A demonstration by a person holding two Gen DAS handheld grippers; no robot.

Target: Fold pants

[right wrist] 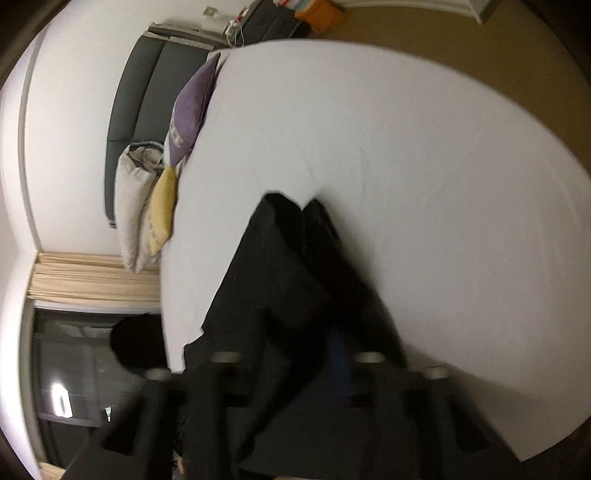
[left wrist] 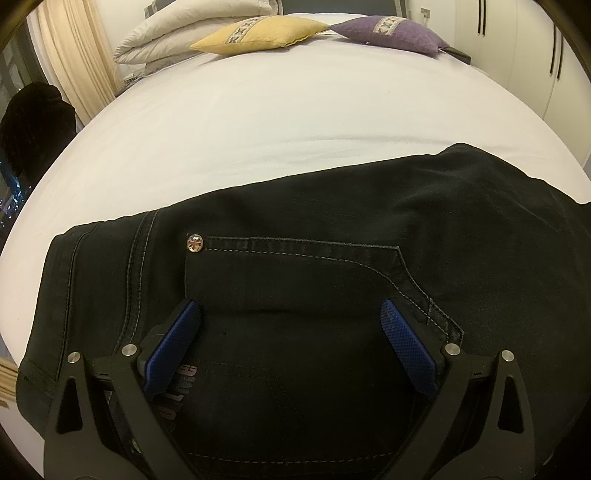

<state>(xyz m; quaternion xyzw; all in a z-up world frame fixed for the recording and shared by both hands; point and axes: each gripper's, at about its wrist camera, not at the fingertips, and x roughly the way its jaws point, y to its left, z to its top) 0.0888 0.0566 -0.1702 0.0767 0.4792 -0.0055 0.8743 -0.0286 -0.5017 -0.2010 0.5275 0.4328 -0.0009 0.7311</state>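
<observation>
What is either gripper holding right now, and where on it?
The left gripper is open over the pants, holding nothing. The right gripper appears closed on the pants' dark fabric; the blur hides which part.

Dim warm indoor light; right wrist view motion-blurred, both views bulge at edges.

Black pants (left wrist: 332, 258) lie flat across the near part of a white bed (left wrist: 258, 122), back pocket and a metal rivet (left wrist: 194, 243) facing up. The left gripper (left wrist: 291, 325) hovers over the pocket, blue pads (left wrist: 406, 347) spread wide apart. A yellow cushion (left wrist: 258, 35), a purple cushion (left wrist: 388, 33) and white pillows (left wrist: 166, 40) sit at the far end.
</observation>
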